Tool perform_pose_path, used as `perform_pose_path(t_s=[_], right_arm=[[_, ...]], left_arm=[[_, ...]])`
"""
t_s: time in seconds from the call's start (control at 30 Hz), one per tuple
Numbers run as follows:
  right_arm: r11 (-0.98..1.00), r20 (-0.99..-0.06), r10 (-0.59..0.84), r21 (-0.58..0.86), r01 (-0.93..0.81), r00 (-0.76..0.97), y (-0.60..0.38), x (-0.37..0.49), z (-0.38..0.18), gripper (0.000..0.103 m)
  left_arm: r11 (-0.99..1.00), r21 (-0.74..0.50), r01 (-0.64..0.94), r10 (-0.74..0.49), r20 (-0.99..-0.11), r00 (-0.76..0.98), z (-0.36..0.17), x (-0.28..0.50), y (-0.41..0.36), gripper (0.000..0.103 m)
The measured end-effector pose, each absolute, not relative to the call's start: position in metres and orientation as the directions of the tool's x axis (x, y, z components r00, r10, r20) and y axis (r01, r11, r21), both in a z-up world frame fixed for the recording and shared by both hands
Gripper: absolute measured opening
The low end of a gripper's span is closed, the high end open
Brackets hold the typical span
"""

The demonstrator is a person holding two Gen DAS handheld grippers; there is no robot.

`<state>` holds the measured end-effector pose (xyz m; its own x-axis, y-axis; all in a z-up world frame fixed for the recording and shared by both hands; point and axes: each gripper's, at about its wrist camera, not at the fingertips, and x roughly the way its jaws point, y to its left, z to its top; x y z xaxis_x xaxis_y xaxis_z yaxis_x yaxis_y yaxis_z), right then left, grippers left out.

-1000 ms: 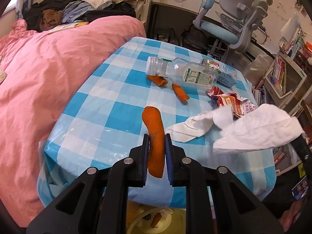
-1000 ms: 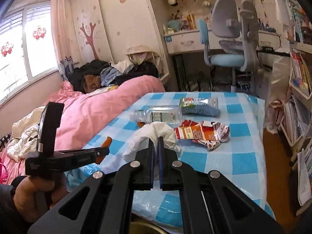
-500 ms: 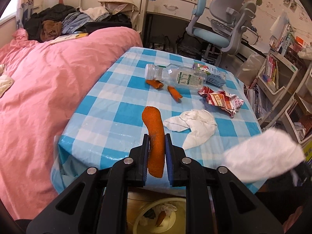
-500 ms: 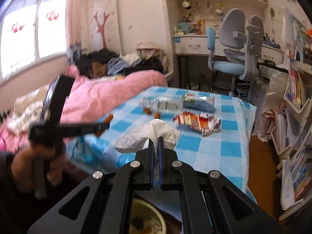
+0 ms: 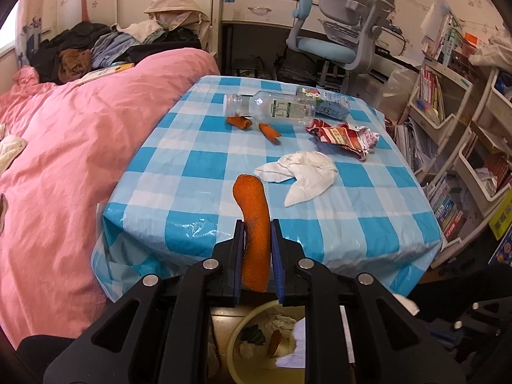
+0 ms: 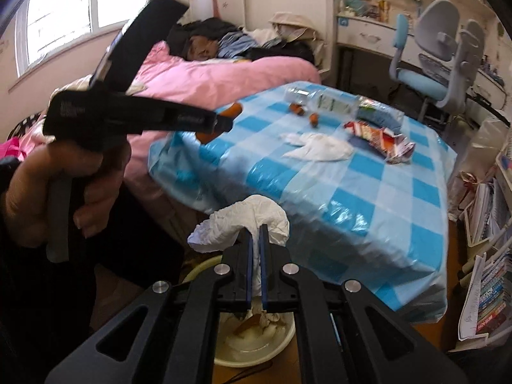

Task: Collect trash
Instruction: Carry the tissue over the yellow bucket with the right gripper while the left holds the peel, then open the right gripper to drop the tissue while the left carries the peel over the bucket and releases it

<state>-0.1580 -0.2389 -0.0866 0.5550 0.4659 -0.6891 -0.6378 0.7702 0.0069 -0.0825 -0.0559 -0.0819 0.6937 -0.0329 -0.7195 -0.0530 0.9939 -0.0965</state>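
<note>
- My left gripper is clamped on a long strip of orange peel, which stands up between the blue pads, its curled top leaning to the left.
- My right gripper is pinched tight on a crumpled white tissue that bulges over the fingertips.
- Below both grippers, on the floor at the near edge of the table, sits a pale yellow bin with paper scraps and a piece of peel inside.
- In the right view, my left hand grips its tool's handle at the left side of the frame, with the peel poking out at the tip.
- The table, in its blue-and-white checked cloth, carries the rest of the trash: a second white tissue nearest me, and a crushed red-and-white wrapper past it to the right.
- Farther back lie two small peel pieces, touching or just beside a clear plastic bottle lying on its side, and a flattened blue carton at its far end.
- A pink duvet fills the left; a grey-and-blue desk chair stands beyond the table.
</note>
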Motion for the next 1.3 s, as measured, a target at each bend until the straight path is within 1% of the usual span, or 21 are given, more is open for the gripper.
perform_pose_path(t_s=[0.33,0.4,0.43,0.5,0.53,0.57,0.8,0.87,0.9,1.03,1.2,1.23,1.3], right_arm=[[0.747,-0.738,0.451,0.003,-0.665,0.503,-0.225,-0.168,-0.103,0.005],[0.746,-0.742,0.449,0.005,-0.666,0.498,-0.225,-0.169,-0.104,0.007],[0.746,-0.743,0.450,0.008,-0.666,0.496,-0.225,-0.168,-0.105,0.010],[0.748,-0.740,0.455,0.017,-0.663,0.495,-0.226,-0.169,-0.105,0.023],[0.751,-0.736,0.458,0.019,-0.660,0.499,-0.227,-0.169,-0.104,0.039],[0.752,-0.731,0.460,0.019,-0.659,0.504,-0.227,-0.169,-0.103,0.049],[0.767,-0.709,0.465,0.022,-0.642,0.531,-0.231,-0.169,-0.098,0.051],[0.783,-0.690,0.461,0.021,-0.621,0.558,-0.235,-0.167,-0.094,0.057],[0.791,-0.682,0.459,0.022,-0.611,0.569,-0.237,-0.166,-0.093,0.058],[0.830,-0.638,0.454,0.048,-0.556,0.622,-0.250,-0.161,-0.084,0.062],[0.860,-0.593,0.444,0.073,-0.504,0.672,-0.265,-0.159,-0.074,0.067],[0.864,-0.587,0.442,0.075,-0.498,0.678,-0.266,-0.159,-0.073,0.068],[0.872,-0.573,0.436,0.080,-0.483,0.694,-0.271,-0.159,-0.071,0.070]], left_arm=[[0.996,-0.081,-0.030,-0.037,-0.714,0.699,-0.080,-0.096,-0.062,0.015],[0.997,-0.078,-0.026,-0.038,-0.714,0.699,-0.081,-0.099,-0.064,0.015],[0.997,-0.077,-0.024,-0.038,-0.715,0.699,-0.081,-0.100,-0.064,0.015],[0.997,-0.074,-0.020,-0.040,-0.716,0.697,-0.081,-0.101,-0.065,0.015],[0.997,-0.073,-0.018,-0.040,-0.716,0.697,-0.082,-0.102,-0.066,0.015],[0.997,-0.071,-0.017,-0.039,-0.716,0.697,-0.082,-0.102,-0.066,0.015],[0.998,-0.067,-0.006,-0.045,-0.723,0.690,-0.084,-0.107,-0.069,0.015],[0.997,-0.072,0.002,-0.054,-0.730,0.682,-0.086,-0.108,-0.071,0.015],[0.997,-0.077,0.009,-0.063,-0.737,0.673,-0.089,-0.110,-0.072,0.015],[0.995,-0.091,0.050,-0.102,-0.776,0.622,-0.102,-0.117,-0.082,0.015],[0.985,-0.118,0.125,-0.165,-0.854,0.493,-0.131,-0.128,-0.101,0.016],[0.985,-0.115,0.129,-0.164,-0.862,0.480,-0.134,-0.129,-0.103,0.019],[0.989,-0.092,0.117,-0.138,-0.860,0.491,-0.134,-0.132,-0.104,0.031]])
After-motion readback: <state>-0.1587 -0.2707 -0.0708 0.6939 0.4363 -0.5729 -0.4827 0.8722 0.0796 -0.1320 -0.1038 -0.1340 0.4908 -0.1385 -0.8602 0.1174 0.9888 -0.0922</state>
